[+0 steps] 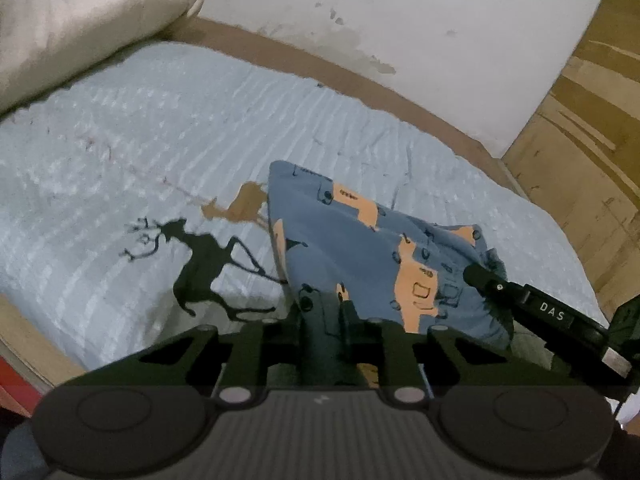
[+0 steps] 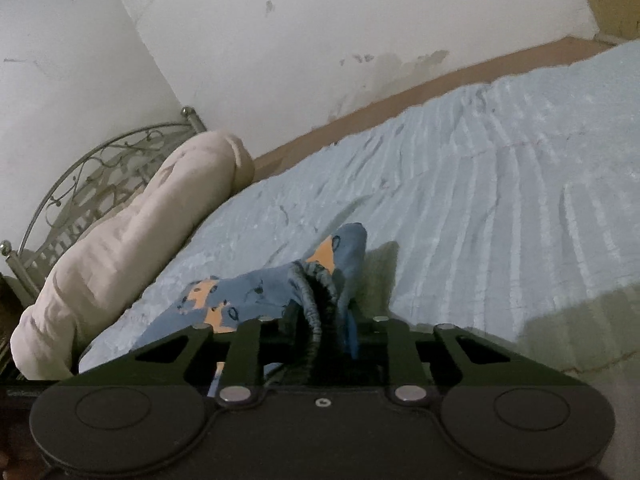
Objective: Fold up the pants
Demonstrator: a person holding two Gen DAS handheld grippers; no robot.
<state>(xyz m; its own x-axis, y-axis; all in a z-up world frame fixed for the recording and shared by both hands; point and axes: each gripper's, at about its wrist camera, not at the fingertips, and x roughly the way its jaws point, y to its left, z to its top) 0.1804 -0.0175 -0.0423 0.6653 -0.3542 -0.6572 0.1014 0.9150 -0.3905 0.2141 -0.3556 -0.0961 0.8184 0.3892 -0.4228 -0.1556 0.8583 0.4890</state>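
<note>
Both jaws clamp pants (image 1: 360, 248), fabric hiding the pads.

Left tongs (image 1: 326, 308) tips buried in the pants (image 1: 360, 248) cloth, right tongs (image 2: 326, 312) tips hidden behind the bunched waistband (image 2: 316, 292), rolled blanket (image 1: 88, 20) cut off by the frame's top-left edge, headboard (image 2: 92, 176) partly behind it

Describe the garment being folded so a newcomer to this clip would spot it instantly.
A pale blue bedspread covers the bed. On it lie the pants, small, blue with orange patches and dark doodles. The rolled cream bedding is plain; only the pants are patterned.
</note>
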